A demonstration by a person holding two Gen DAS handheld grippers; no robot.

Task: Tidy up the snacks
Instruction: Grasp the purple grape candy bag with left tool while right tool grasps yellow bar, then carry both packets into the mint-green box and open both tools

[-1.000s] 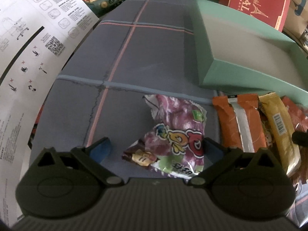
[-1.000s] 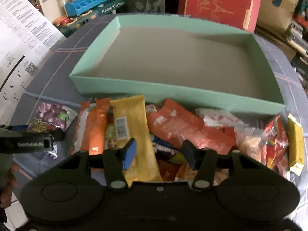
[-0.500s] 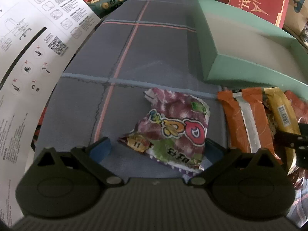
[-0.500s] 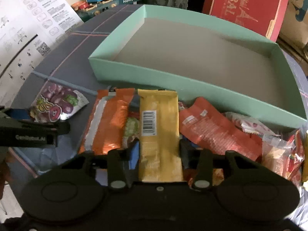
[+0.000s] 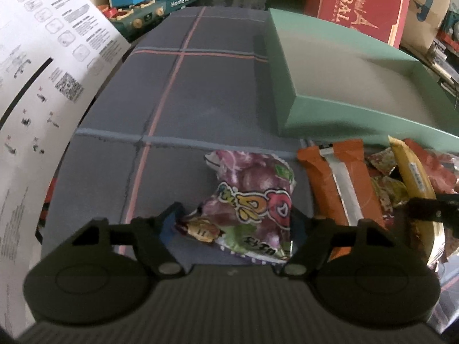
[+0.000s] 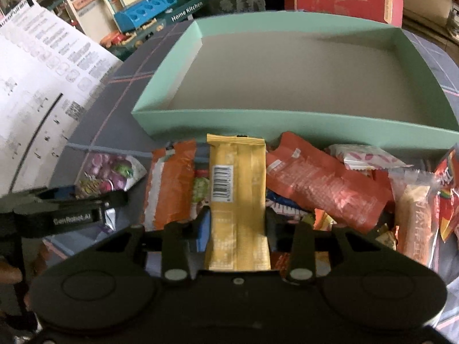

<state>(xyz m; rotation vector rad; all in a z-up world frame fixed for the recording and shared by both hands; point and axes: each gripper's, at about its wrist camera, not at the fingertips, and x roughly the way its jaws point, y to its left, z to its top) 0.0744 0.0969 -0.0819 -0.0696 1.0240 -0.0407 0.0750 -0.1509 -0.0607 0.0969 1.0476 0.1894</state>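
A purple candy bag (image 5: 252, 197) lies on the grey checked cloth, and my left gripper (image 5: 233, 223) has its fingers closed in against the bag's two sides. My right gripper (image 6: 236, 223) is shut on a yellow snack bar (image 6: 235, 183) that stands up between its fingers. An orange packet (image 5: 338, 189) lies right of the purple bag and left of the yellow bar (image 6: 169, 189). A pile of red and mixed snack packets (image 6: 330, 183) lies in front of an empty mint-green box (image 6: 287, 71). The left gripper shows at the left of the right wrist view (image 6: 71, 200).
A large white instruction sheet (image 5: 43, 86) stands along the left edge of the table. A red "GLOBAL" carton (image 5: 358, 3) and a blue toy kitchen box (image 6: 160, 11) stand behind the table. The green box's near wall (image 6: 287, 126) rises just beyond the snack pile.
My left gripper's fingers have closed in on the purple bag. My right gripper has shut on the yellow bar and tilted it up toward the box.
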